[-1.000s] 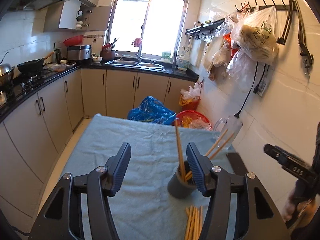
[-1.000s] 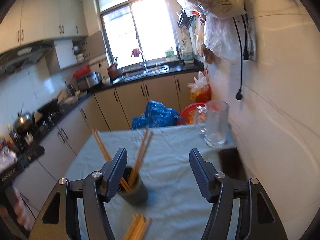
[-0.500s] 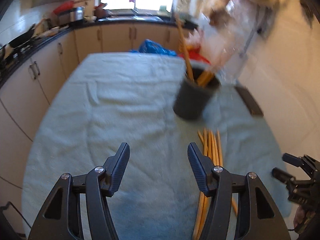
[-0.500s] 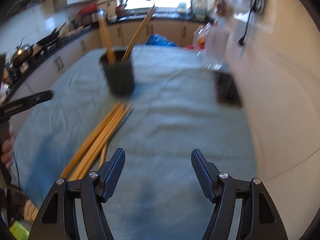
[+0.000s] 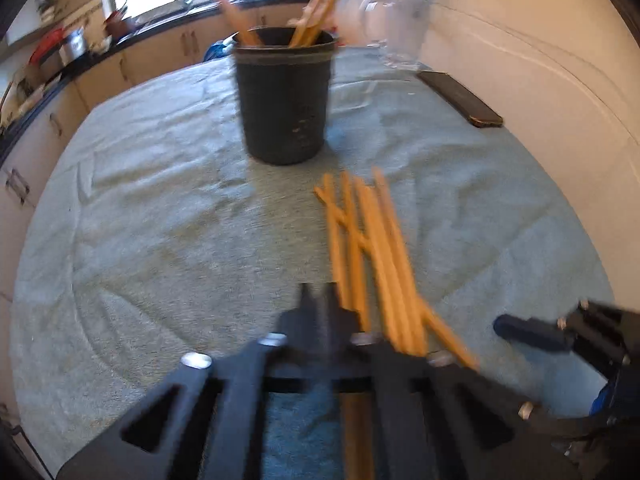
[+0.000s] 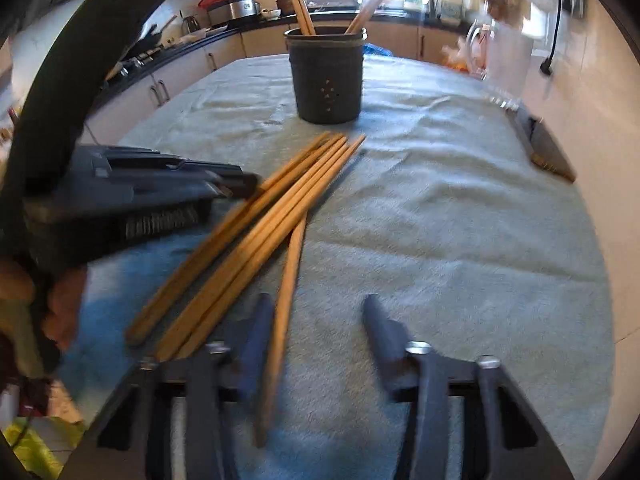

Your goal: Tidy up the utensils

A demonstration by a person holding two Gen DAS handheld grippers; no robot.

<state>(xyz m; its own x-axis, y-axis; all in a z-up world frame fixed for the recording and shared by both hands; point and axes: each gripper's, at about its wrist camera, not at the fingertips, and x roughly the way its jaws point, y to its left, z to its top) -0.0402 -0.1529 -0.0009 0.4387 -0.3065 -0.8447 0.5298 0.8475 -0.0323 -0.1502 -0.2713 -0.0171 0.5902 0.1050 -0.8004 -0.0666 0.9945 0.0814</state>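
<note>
Several loose wooden chopsticks (image 5: 376, 252) lie on the blue-grey cloth, also in the right wrist view (image 6: 256, 224). A dark holder cup (image 5: 285, 96) with a few chopsticks in it stands farther back, also in the right wrist view (image 6: 327, 76). My left gripper (image 5: 318, 300) is shut low at the left edge of the pile; whether it pinches a stick is unclear. In the right wrist view the left gripper (image 6: 240, 184) rests against the sticks. My right gripper (image 6: 314, 320) is open, low over the cloth, one chopstick by its left finger.
A clear glass pitcher (image 5: 394, 12) and a dark phone (image 5: 460, 98) lie near the white wall at the right. Kitchen counters and cabinets (image 6: 192, 68) run behind the table. The table's near edge lies below both grippers.
Both grippers dropped low toward the table and the chopstick pile. My left gripper went from open to shut at the pile's edge. The right gripper stayed open.
</note>
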